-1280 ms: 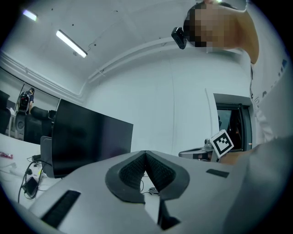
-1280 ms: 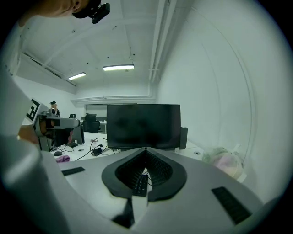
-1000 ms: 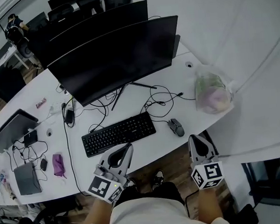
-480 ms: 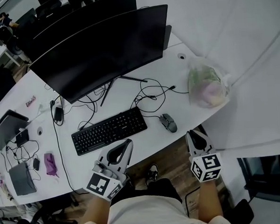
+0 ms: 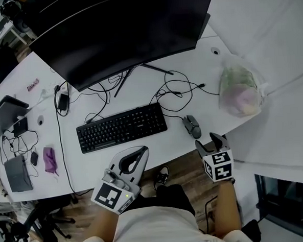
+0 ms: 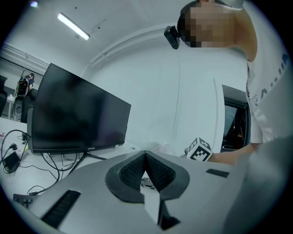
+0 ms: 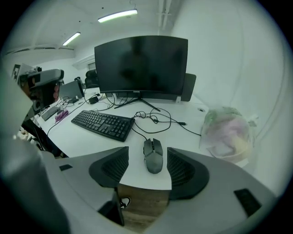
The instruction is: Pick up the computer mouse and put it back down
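Hovering over the desk's (image 5: 158, 145) near edge at the lower right of the head view, the right tool (image 5: 210, 143) is released, its jaws spread wide; they have just been opening. The mouse (image 5: 191, 126) lies flat on the white desk just beyond the tool's tips. In the right gripper view it sits in line with the gap between the two pads, and neither pad touches it. Its cable loops away toward the top of the frame, to the foot of the monitor (image 5: 125, 32). A black keyboard (image 5: 121, 127) lies just left of the mouse, and a clear bag (image 5: 239, 92) sits to its upper right, near the desk's right end. The left tool (image 5: 140, 153) hangs at the lower centre, below the keyboard, off the desk edge. Its jaws are clenched together with nothing between them.
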A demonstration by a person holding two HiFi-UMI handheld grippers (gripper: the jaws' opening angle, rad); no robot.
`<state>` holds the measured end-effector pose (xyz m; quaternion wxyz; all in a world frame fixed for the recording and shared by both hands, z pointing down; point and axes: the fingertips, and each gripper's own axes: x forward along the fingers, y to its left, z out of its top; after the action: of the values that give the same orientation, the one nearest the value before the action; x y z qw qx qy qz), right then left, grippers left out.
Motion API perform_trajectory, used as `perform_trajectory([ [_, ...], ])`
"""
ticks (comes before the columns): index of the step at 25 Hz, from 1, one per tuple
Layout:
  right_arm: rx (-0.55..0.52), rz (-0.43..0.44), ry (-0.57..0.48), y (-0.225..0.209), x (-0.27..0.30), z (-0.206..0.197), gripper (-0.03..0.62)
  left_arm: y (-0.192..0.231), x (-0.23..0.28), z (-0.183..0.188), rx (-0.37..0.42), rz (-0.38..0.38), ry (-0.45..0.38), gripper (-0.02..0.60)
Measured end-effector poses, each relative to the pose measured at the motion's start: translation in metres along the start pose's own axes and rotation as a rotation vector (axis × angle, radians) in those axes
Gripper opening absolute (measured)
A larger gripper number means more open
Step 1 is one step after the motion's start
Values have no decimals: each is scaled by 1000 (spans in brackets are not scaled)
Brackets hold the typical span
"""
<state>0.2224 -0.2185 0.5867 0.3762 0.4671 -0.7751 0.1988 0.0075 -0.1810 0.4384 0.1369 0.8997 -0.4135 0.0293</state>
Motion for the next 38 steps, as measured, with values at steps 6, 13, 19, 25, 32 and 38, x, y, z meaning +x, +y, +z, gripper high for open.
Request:
perform_trajectory([
  [6,-40,23,128,-6,44,-17,262,10,8,-20,-36,17,47,5],
  [13,-54,32,237,-11,87,-49,284,19,15,-42,-99,46,102,5],
  [19,-40,47,248,-9,106,-58,288,24,18,-51,-92,54,122,5],
  [25,-25,52,242,-10,114,-56,288,26,22,-53,-84,60,117,5],
  [32,7,38,234,-14,118,-56,287,26,20,-55,-89,62,118,5],
  [38,10,26,201,-13,117,-55,281,27,14,-55,-85,71,127,5],
])
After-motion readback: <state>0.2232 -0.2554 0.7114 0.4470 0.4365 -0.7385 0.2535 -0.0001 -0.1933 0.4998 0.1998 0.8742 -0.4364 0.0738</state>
